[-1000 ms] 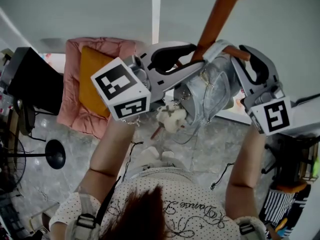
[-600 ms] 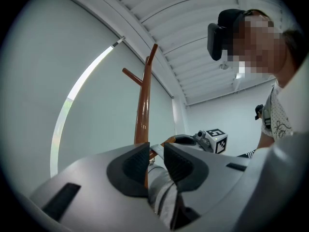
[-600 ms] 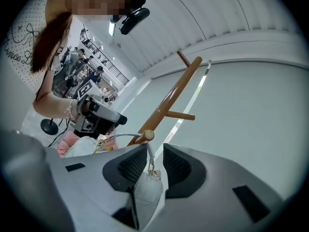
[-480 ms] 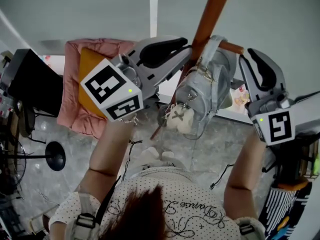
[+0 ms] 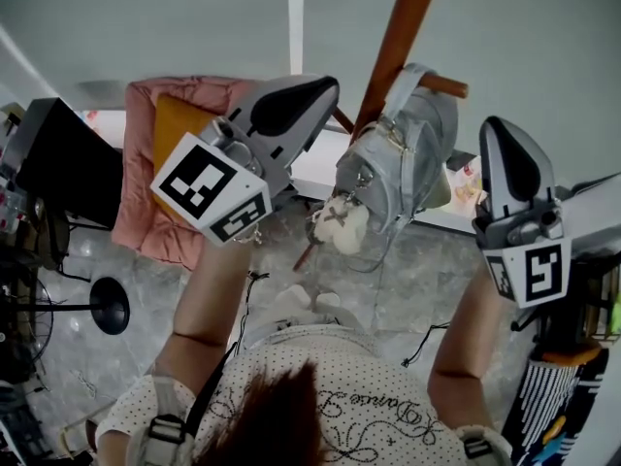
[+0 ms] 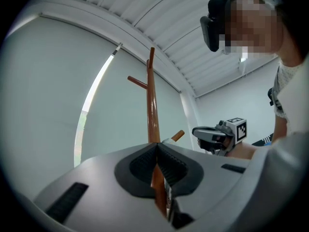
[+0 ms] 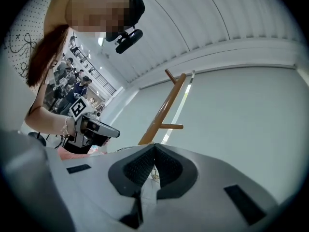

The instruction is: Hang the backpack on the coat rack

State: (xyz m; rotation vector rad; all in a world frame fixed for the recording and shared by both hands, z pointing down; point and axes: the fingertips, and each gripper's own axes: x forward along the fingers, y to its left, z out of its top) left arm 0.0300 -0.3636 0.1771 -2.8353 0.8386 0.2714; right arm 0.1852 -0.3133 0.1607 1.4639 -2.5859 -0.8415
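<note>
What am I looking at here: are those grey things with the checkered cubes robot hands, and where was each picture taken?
No robot here: a person holds a hand tool in each hand, the left gripper and the right gripper. One picture comes from a camera on the person's head, looking down; the other two from cameras riding on each tool, looking along its fingers. A grey backpack hangs from the wooden coat rack, a small plush toy dangling from it. On the floor lies a pink cushion. Both tools' fingers have just closed on nothing; neither touches the backpack.
</note>
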